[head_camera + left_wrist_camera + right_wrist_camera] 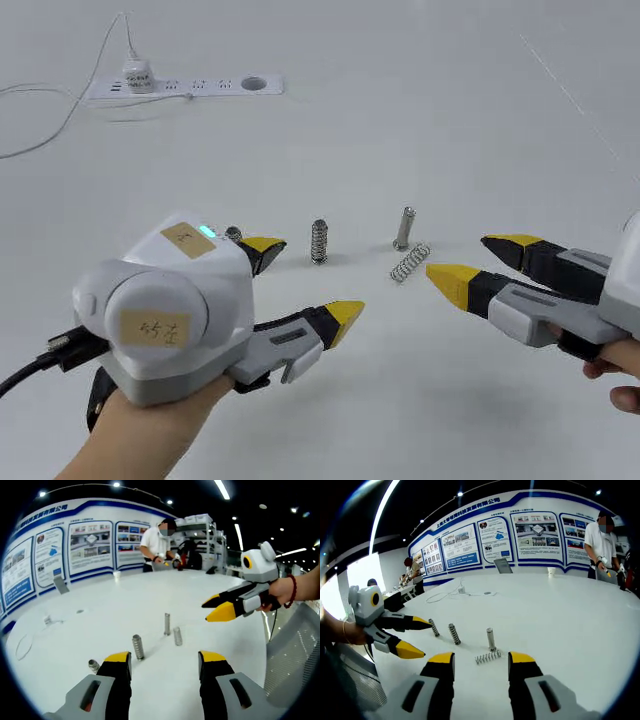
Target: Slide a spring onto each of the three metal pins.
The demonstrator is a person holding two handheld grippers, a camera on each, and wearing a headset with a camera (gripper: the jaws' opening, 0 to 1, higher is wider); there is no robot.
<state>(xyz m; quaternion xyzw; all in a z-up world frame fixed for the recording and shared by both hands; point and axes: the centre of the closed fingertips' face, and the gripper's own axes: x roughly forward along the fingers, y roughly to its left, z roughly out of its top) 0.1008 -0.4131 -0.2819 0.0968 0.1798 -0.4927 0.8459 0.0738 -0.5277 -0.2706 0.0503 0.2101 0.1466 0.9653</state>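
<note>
Illegibly scrawled tan labels point(155, 327) on left gripper point(310, 277), jaws apart, right gripper point(462, 255) likewise apart

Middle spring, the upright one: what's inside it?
A metal pin: its top shows just above the middle spring. The coils cover the shaft, so the pin's lower part and base cannot be seen.

A white table point(430, 110) and the small things on it

Three metal pins stand upright in a row near the middle. The left pin point(434, 627) and the middle pin point(319, 241) each have a spring around them, while the right pin point(404, 228) is bare. A loose spring point(410, 261) lies on its side just beside the bare one. Farther back lies a white power strip point(185, 88) with a charger point(138, 72) plugged in and a thin cable point(60, 124) trailing across the top.
</note>
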